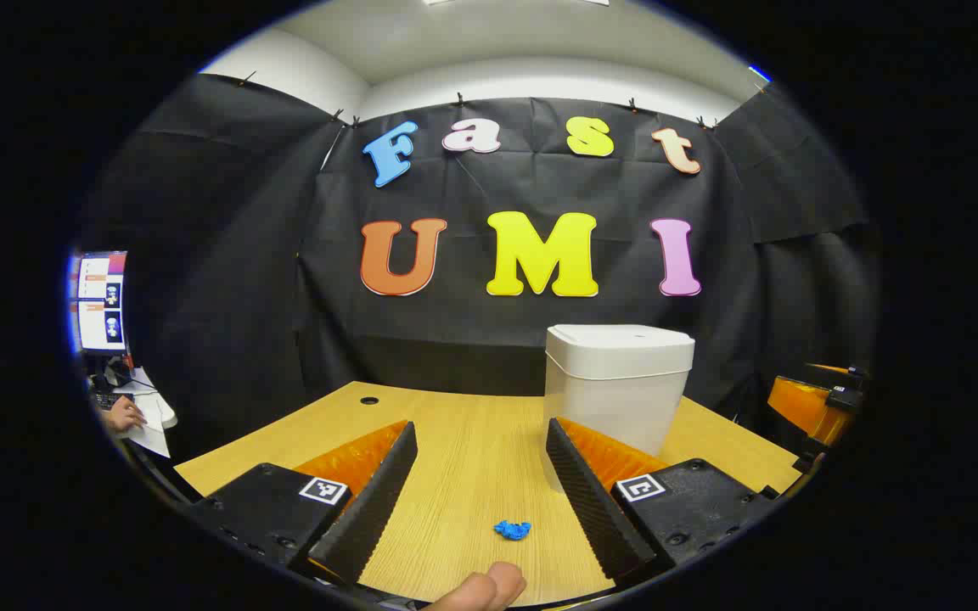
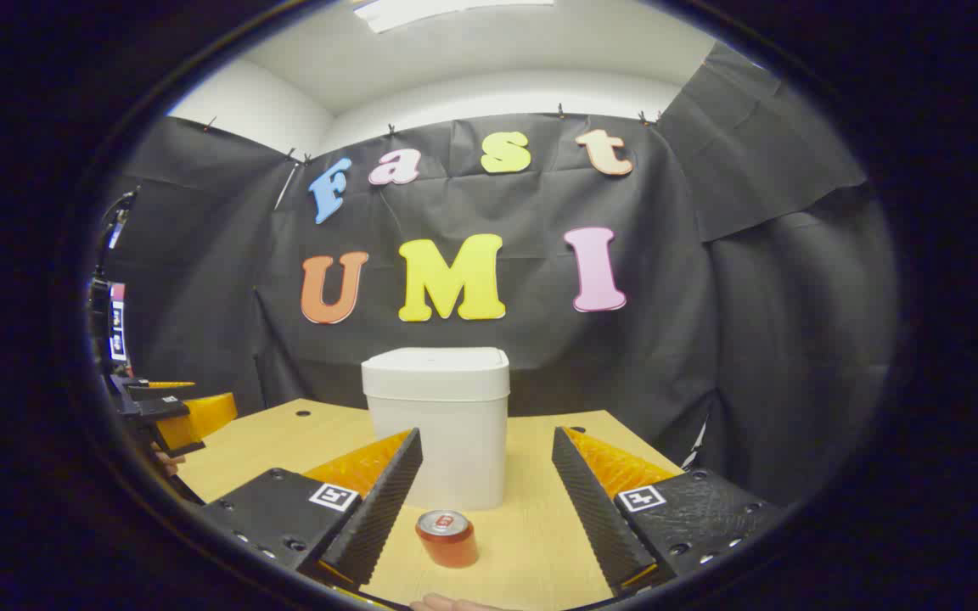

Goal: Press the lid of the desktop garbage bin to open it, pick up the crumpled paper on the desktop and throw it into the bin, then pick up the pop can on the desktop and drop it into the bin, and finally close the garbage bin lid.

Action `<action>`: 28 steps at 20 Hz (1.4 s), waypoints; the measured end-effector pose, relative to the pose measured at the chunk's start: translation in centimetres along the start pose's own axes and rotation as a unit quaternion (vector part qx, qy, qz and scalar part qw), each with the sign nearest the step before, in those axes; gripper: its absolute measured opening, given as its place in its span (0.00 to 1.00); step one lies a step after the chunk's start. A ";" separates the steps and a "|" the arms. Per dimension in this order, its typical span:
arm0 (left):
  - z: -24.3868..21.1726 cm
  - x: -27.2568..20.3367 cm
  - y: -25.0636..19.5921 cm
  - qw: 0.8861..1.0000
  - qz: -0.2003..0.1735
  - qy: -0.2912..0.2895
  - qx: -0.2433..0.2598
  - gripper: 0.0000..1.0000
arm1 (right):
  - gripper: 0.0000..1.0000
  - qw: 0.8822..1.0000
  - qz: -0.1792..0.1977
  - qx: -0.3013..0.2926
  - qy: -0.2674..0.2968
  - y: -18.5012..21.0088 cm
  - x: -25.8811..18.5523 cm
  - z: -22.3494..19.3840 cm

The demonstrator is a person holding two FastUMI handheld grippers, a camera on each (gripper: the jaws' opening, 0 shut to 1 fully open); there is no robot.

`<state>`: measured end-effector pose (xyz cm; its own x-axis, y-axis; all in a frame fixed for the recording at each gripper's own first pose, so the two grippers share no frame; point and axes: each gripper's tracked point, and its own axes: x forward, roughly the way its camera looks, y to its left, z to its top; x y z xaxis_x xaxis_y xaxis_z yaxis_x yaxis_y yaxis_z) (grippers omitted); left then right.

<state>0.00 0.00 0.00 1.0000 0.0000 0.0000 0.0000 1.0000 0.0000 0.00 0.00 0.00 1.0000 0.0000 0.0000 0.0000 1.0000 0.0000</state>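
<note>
Between each spread tool: left (image 1: 480, 484) frames crumpled paper (image 1: 512, 529), right (image 2: 485, 501) the pop can (image 2: 447, 538).

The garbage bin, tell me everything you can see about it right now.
The garbage bin is a white, boxy container with rounded corners, plastic by the look of it, with a slightly wider lid on top. The lid is shut and lies flat. The bin stands upright on the wooden desk, toward the back near the black cloth wall. Nothing touches it; the pop can stands apart in front of it.
</note>
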 end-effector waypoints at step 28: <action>-0.8 0.0 0.7 1.000 0.010 0.016 0.010 0.99 | 0.94 1.000 0.012 -0.015 -0.024 1.0 2.5 3.7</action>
<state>-0.01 0.70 -0.77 0.9993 0.0201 -0.0321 -0.0195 0.9996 0.0207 2.51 1.01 3.75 0.9985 0.0250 0.0484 -0.0235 0.9993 -0.0307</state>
